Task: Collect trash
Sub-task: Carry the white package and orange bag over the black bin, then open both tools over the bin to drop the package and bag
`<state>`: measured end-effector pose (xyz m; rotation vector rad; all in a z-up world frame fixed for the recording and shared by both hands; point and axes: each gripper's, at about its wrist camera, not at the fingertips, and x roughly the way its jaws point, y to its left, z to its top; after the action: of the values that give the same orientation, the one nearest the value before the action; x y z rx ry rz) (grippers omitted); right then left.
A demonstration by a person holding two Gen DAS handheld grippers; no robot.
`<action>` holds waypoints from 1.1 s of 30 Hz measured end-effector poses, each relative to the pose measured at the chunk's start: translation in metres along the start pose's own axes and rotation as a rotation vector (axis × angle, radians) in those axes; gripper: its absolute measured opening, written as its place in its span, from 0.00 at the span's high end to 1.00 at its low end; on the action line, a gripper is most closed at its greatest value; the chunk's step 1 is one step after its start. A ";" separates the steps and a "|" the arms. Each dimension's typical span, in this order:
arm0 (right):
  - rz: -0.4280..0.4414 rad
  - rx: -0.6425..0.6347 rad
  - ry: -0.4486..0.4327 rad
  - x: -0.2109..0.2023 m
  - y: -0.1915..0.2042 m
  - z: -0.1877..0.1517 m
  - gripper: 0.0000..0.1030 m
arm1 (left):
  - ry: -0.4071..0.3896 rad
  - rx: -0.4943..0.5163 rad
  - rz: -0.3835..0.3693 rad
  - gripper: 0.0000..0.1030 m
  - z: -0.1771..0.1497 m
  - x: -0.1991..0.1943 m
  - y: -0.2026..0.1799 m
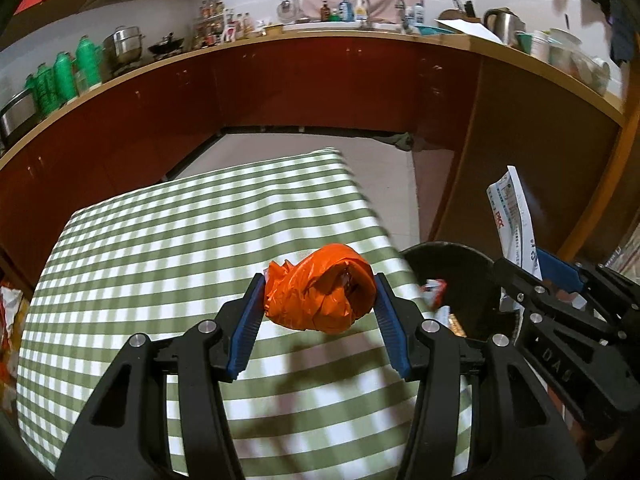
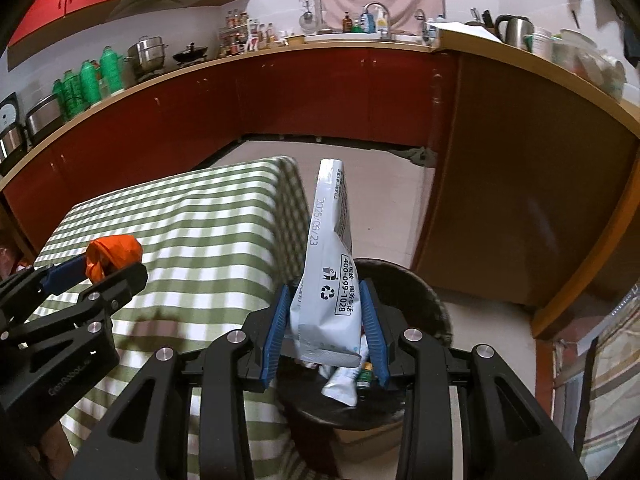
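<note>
The left hand-held gripper [image 1: 320, 294] pinches one crumpled, glossy orange plastic bag [image 1: 320, 288] between ribbed blue pads, above the right edge of the bench [image 1: 180, 240] with its green-and-white checked cloth. The right hand-held gripper [image 2: 326, 320] clamps one smooth white printed pouch [image 2: 330, 280] upright over the round black bin [image 2: 420, 300], which holds several wrappers

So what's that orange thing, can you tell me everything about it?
The orange bag is thin, shiny plastic, crumpled and twisted into a loose ball with creased folds. The left tool is shut on it, one blue pad pressing each side. It hangs above the green checked tablecloth, not touching it, throwing a shadow below.
</note>
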<state>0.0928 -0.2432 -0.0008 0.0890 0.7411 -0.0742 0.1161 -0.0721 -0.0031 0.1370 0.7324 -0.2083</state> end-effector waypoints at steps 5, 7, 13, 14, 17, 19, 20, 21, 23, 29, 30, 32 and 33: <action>-0.018 0.027 -0.001 0.002 -0.017 -0.003 0.64 | -0.006 0.032 -0.015 0.50 0.005 0.008 -0.027; -0.021 0.043 -0.002 0.003 -0.023 -0.003 0.64 | -0.010 0.047 -0.017 0.49 0.007 0.011 -0.038; -0.036 0.058 -0.017 0.002 -0.036 -0.002 0.64 | -0.008 0.068 -0.018 0.49 0.010 0.022 -0.058; -0.035 0.064 -0.018 0.003 -0.039 -0.003 0.64 | -0.004 0.071 -0.018 0.49 0.010 0.025 -0.060; -0.032 0.072 -0.017 0.008 -0.046 -0.003 0.64 | 0.000 0.078 -0.016 0.49 0.011 0.031 -0.067; -0.024 0.071 -0.010 0.012 -0.049 -0.003 0.63 | 0.000 0.086 -0.009 0.48 0.012 0.035 -0.071; -0.026 0.074 -0.008 0.013 -0.051 -0.005 0.55 | -0.001 0.089 -0.005 0.48 0.012 0.037 -0.073; -0.033 0.080 -0.012 0.013 -0.054 -0.005 0.52 | -0.002 0.089 -0.004 0.46 0.013 0.039 -0.074; -0.046 0.099 -0.018 0.012 -0.059 -0.007 0.48 | 0.001 0.085 -0.004 0.44 0.014 0.042 -0.077; -0.063 0.112 -0.029 0.008 -0.065 -0.004 0.47 | 0.018 0.084 -0.006 0.36 0.012 0.048 -0.080; -0.068 0.113 -0.033 0.007 -0.066 -0.004 0.47 | 0.017 0.085 -0.002 0.36 0.011 0.047 -0.080; -0.076 0.115 -0.039 0.004 -0.067 -0.003 0.46 | 0.018 0.084 -0.002 0.35 0.011 0.047 -0.080; -0.080 0.117 -0.041 0.003 -0.066 -0.003 0.46 | 0.017 0.081 -0.001 0.35 0.010 0.047 -0.080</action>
<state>0.0866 -0.3088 -0.0087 0.1686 0.6987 -0.1954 0.1380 -0.1585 -0.0314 0.2157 0.7416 -0.2380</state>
